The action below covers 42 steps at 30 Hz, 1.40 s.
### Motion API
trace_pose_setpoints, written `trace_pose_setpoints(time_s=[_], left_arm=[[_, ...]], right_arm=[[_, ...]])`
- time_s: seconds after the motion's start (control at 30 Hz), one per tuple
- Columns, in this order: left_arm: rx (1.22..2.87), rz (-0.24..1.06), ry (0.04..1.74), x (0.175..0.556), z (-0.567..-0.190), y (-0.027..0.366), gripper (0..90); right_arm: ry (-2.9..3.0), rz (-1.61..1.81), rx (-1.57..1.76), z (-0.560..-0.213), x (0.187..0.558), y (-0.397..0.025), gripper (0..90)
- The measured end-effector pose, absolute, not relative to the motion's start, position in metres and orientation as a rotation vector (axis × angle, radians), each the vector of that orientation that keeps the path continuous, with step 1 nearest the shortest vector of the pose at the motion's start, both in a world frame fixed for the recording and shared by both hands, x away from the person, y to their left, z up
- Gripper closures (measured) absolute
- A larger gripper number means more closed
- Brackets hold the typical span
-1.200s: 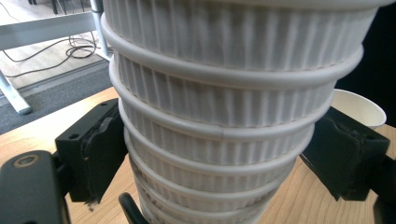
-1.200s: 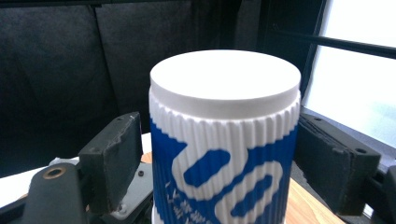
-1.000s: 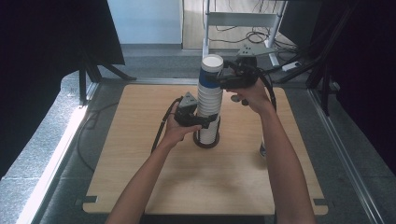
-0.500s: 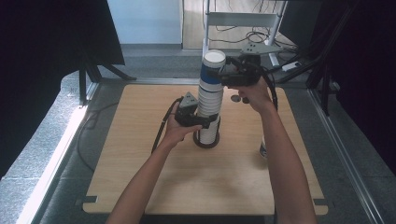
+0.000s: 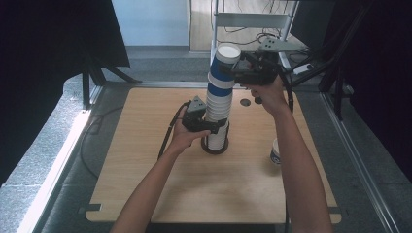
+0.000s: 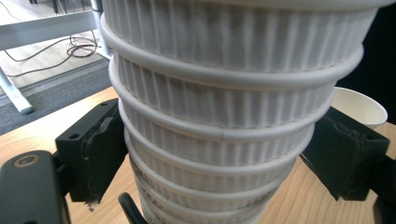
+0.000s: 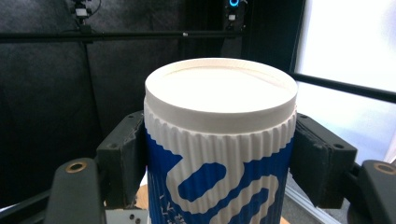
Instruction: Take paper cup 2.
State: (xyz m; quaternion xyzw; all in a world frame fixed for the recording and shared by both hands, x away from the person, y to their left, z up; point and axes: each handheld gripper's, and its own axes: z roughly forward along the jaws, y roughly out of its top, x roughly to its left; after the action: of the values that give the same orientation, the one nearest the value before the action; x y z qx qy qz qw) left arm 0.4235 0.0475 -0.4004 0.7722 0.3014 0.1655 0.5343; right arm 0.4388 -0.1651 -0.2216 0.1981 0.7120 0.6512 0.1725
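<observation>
At frame centre-left the left gripper (image 5: 210, 127) was clamped w/ both jaws on the lower part of the cup stack (image 5: 217, 114), while the top cup (image 5: 226, 58), upper centre, was gripped by the right gripper (image 5: 239, 74), a single cup (image 5: 275, 151) standing at right.

One tall stack of ribbed paper cups (image 5: 218, 104) stands on one wooden table (image 5: 145, 194), one loose cup (image 5: 275, 152) sits apart from it, and two grippers, left gripper (image 5: 214, 125) and right gripper (image 5: 238, 73), meet the stack; its cups are too tightly nested to count.
</observation>
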Motion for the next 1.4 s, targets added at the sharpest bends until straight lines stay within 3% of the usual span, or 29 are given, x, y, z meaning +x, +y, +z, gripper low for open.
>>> trace_pose_setpoints(time_s=[0.4, 0.67, 1.07, 1.4], left_arm=[[1.843, 0.393, 0.721, 0.423, -0.401, 0.049, 12.7], [1.84, 0.388, 0.725, 0.423, -0.401, 0.05, 12.6], [1.842, 0.385, 0.733, 0.421, -0.4, 0.05, 12.2], [1.815, 0.357, 0.711, 0.415, -0.394, 0.058, 8.7]], right_arm=[[1.929, 1.875, 0.517, -0.194, 0.415, -0.184, 27.3], [1.927, 1.891, 0.47, -0.193, 0.391, -0.199, 27.4], [1.948, 1.912, 0.412, -0.21, 0.36, -0.211, 27.3], [1.97, 1.947, 0.387, -0.247, 0.342, -0.217, 27.3]])
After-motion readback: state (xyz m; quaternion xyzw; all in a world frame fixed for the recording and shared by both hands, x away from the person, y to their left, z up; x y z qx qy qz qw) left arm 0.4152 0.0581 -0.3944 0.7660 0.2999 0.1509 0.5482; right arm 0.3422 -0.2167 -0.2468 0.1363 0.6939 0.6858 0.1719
